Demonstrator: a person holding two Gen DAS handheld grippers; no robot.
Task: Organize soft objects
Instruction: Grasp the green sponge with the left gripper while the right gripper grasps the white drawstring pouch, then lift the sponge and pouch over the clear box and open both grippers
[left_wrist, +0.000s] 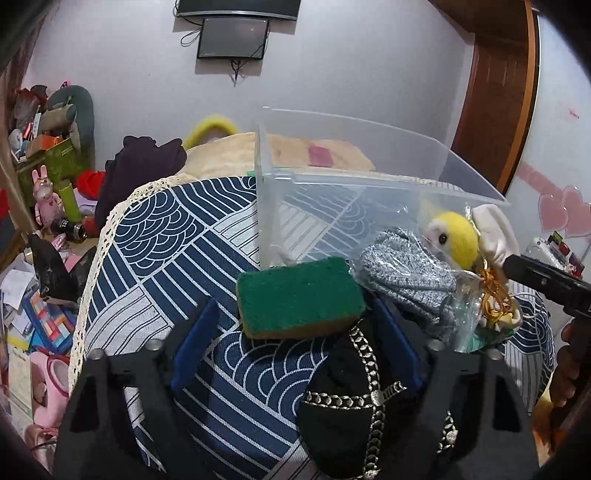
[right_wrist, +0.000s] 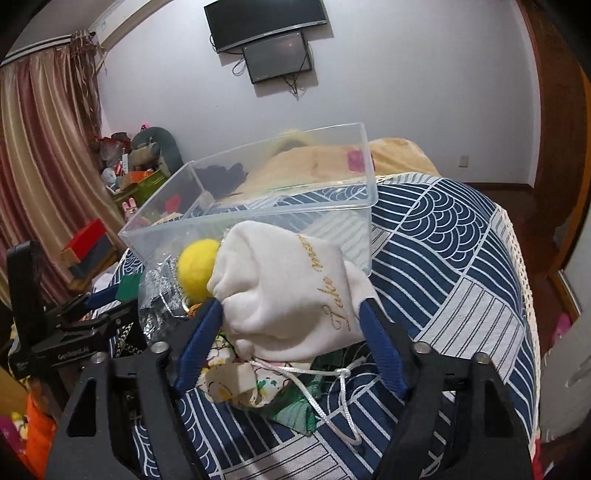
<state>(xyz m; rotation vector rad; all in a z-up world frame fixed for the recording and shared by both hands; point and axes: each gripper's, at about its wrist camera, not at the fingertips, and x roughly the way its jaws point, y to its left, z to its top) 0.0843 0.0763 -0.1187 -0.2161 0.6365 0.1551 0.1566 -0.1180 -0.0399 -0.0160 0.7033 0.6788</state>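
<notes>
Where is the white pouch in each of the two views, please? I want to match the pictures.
Left wrist: the white pouch is at the right edge, behind the yellow ball.
Right wrist: the pouch is in the centre, between the fingers of the right gripper.
Shared landmark: the clear bin, just behind the pouch in both.

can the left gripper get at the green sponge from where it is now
Probably yes. The left gripper is open, its blue fingers either side of the green sponge, which lies on the patterned cloth. Nothing sits on it, though the black cap crowds its near edge.
</notes>
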